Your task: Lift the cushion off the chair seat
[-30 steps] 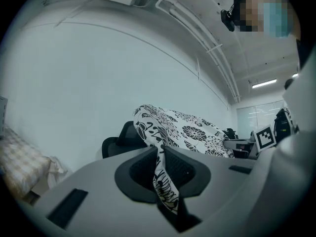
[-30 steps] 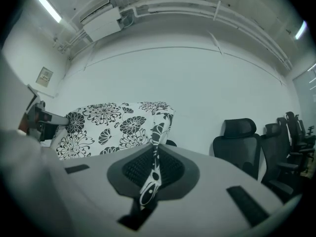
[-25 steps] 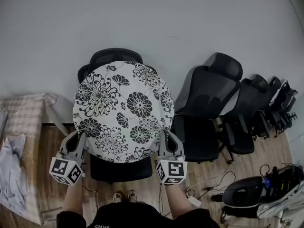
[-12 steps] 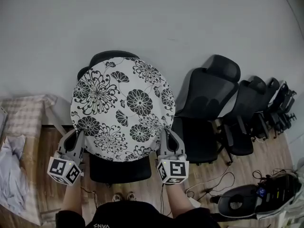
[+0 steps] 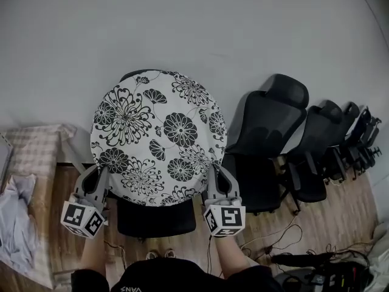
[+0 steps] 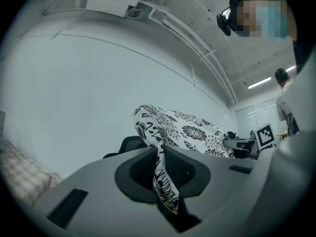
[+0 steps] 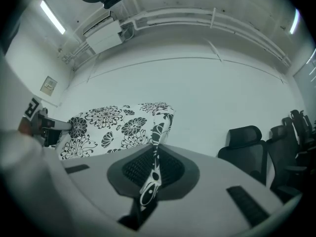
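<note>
My left gripper and right gripper clamp the cushion edges, holding it apparently clear of the chair: lift nearly complete.

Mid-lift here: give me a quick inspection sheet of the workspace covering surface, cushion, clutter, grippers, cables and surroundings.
Surface: black chair seat, front part bare below the cushion.
Job's things: round floral cushion, held up tilted, hiding most of the backrest; contact with the seat cannot be told.
Clutter: checked cloth and pale fabric at left.
Grippers: left gripper shut on the cushion's left edge; right gripper shut on its right edge.
Cables: loose cables on the wooden floor at right.
Surroundings: row of black office chairs at right, plain wall behind.
</note>
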### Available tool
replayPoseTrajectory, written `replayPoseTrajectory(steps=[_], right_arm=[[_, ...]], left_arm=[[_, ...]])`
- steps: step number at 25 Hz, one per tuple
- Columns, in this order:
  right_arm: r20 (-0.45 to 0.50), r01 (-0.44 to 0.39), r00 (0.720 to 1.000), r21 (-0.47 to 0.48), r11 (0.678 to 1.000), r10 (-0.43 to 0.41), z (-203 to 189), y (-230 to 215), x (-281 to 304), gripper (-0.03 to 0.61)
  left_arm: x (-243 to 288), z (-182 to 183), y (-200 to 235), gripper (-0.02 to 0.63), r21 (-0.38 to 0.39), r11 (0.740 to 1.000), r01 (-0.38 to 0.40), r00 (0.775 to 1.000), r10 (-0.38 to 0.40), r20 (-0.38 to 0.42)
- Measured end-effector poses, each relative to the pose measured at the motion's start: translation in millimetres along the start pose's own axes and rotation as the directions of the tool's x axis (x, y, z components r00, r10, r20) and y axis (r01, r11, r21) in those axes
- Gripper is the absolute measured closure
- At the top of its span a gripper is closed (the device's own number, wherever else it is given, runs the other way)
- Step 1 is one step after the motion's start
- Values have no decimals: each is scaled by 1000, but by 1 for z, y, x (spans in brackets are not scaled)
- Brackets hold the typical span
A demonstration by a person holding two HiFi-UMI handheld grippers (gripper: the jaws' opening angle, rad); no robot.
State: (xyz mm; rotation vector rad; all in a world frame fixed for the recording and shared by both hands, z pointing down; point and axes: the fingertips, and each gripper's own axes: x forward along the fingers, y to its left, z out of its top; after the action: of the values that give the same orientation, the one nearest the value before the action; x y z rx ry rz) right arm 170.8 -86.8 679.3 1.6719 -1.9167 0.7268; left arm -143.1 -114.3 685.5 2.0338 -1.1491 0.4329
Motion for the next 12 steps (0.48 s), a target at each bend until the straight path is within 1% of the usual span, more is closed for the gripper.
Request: replayPoseTrajectory(steps=[4, 12], right_arm=[[11, -13, 1000, 3, 1000, 13, 0, 0, 1, 552], [27, -31, 999, 0, 1000, 31, 3, 0, 0, 552]], left_arm=[[-1, 0, -1, 568, 15, 1000, -3, 1000, 3, 16], [-1, -1, -3, 568, 17, 1000, -9, 1000, 8, 29]])
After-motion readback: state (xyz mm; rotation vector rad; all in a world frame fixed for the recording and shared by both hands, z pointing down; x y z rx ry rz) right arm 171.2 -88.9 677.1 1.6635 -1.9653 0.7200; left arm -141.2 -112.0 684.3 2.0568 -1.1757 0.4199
